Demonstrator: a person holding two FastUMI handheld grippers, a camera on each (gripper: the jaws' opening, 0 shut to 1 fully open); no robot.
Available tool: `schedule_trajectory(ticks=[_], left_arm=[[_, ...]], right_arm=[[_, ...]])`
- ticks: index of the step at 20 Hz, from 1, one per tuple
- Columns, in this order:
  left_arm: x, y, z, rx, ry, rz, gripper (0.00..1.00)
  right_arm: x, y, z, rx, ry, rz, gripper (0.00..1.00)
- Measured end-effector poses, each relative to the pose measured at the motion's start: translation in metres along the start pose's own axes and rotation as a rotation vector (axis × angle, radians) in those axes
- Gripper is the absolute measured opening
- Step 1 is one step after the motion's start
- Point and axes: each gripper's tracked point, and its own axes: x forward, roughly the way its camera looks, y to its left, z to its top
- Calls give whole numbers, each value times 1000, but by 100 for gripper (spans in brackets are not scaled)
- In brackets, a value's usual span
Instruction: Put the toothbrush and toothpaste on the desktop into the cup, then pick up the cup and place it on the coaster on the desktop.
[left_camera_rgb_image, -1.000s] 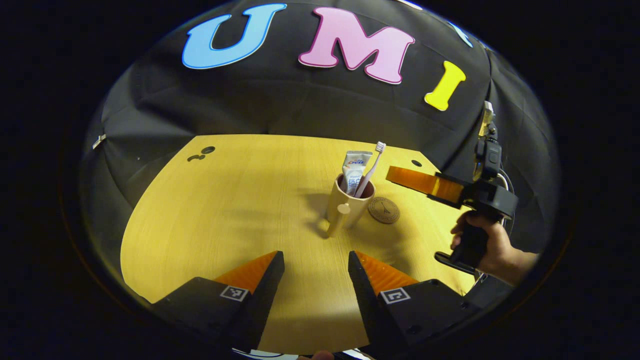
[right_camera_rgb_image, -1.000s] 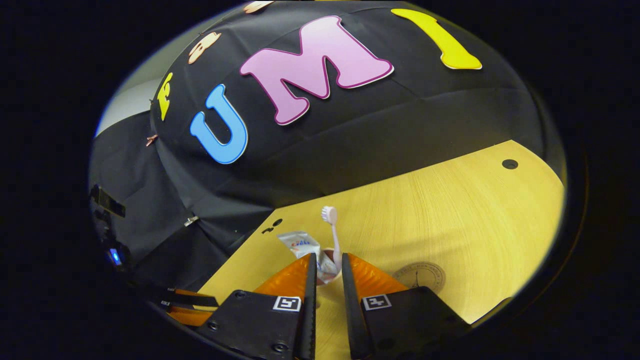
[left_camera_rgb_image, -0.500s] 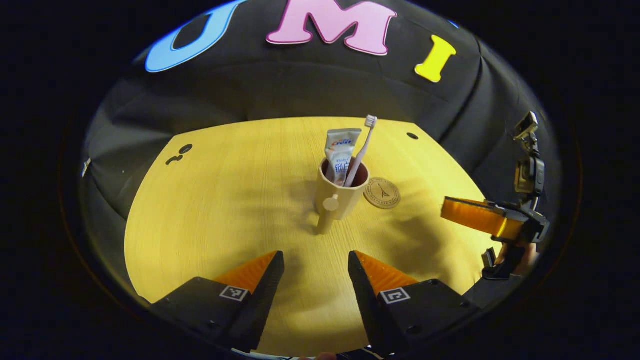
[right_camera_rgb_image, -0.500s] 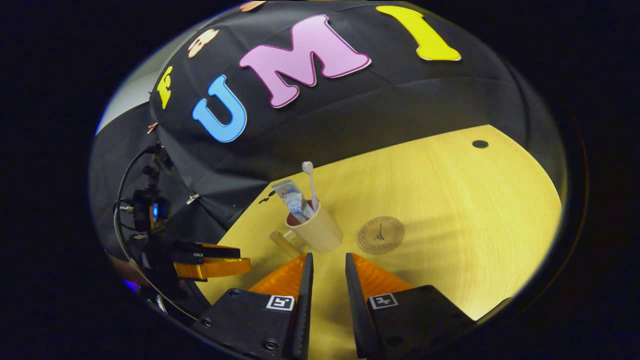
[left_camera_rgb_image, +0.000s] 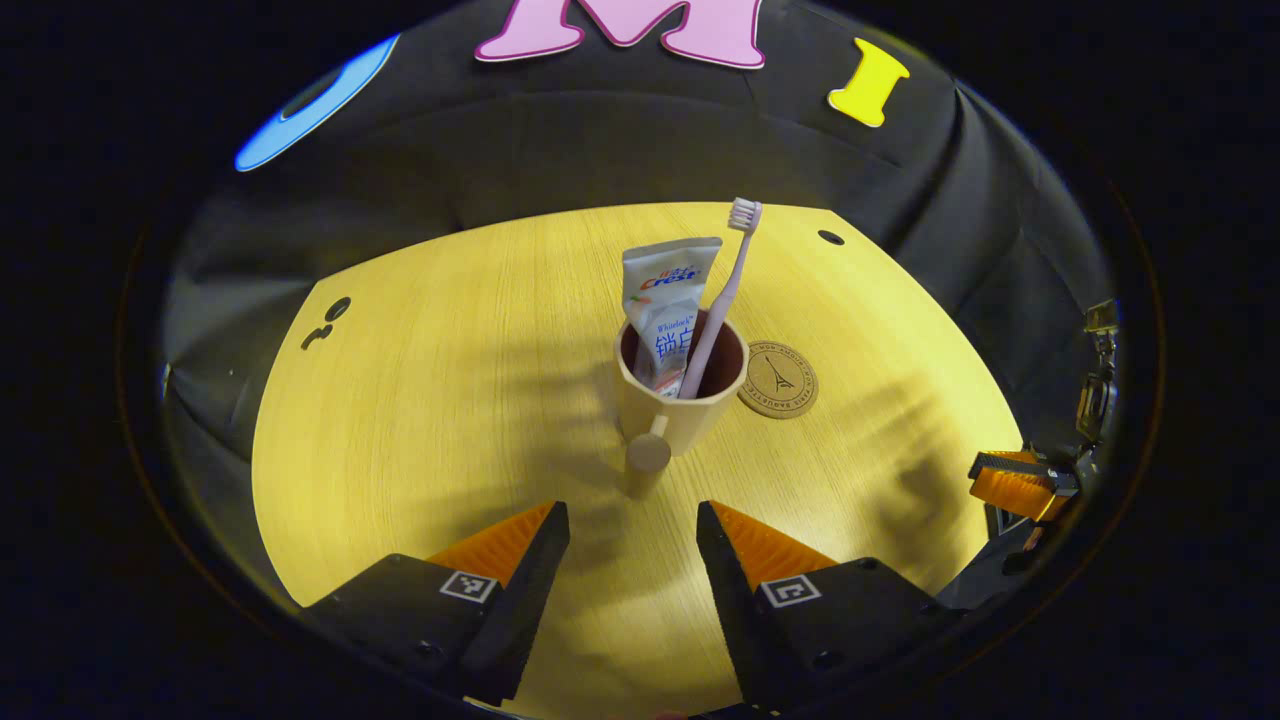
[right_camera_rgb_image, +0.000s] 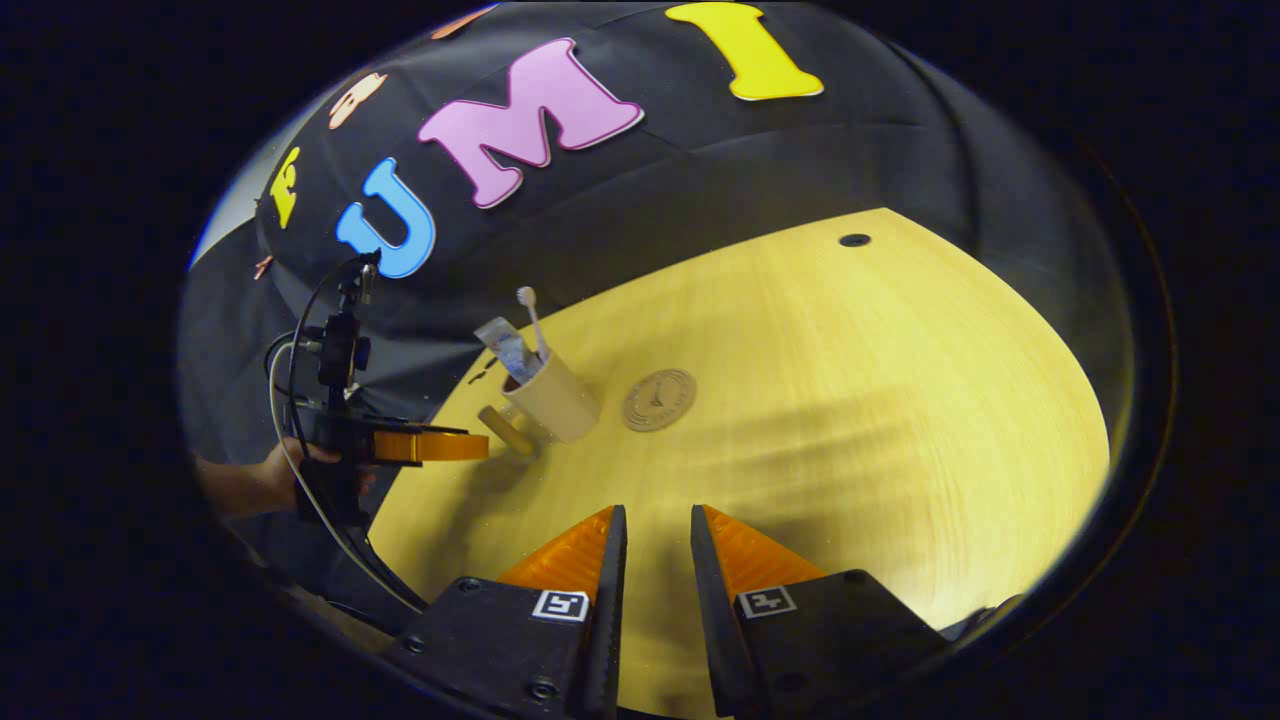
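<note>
Left gripper view is centred on a beige ceramic cup with a stubby handle (left_camera_rgb_image: 680, 400), standing upright on the yellow wooden desktop (left_camera_rgb_image: 420, 400) with a pink toothbrush (left_camera_rgb_image: 720, 300) and a white toothpaste tube (left_camera_rgb_image: 663, 315) leaning inside it. A round brown coaster (left_camera_rgb_image: 779, 379) lies just beside the cup, apart from its base, so the cup is not yet set on it. The left gripper (left_camera_rgb_image: 632, 525) is held released, its fingers spread wide with bare desktop between them and the cup's handle. Open wood is seen on both sides of the cup, and the desktop's far edge meets the black cloth wall (left_camera_rgb_image: 600, 150). In the right gripper view the right gripper (right_camera_rgb_image: 650, 530) is nearly closed on nothing, with a narrow gap left, well back from the cup (right_camera_rgb_image: 552, 402) and coaster (right_camera_rgb_image: 658, 399). Compared with half a second ago, the cup is nearer in the left gripper view, and the right gripper (left_camera_rgb_image: 1015, 480) has been drawn farther off.
</note>
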Motion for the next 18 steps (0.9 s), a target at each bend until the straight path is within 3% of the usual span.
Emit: schedule_trajectory(ticks=[10, 11, 14, 16, 18], left_arm=[[39, -5, 15, 102, 48, -5, 78], [41, -5, 17, 112, 48, -5, 81], [47, -4, 26, 128, 29, 2, 75], [50, -8, 28, 132, 33, -23, 73], [50, -14, 26, 136, 43, -56, 64]], right_arm=[[-23, -55, -14, 118, 11, -109, 39], [-23, -56, -14, 123, 11, -113, 39], [-25, -60, -20, 128, 18, -121, 39], [-25, -60, -22, 135, 23, -126, 39], [-25, -60, -27, 144, 25, -128, 39]])
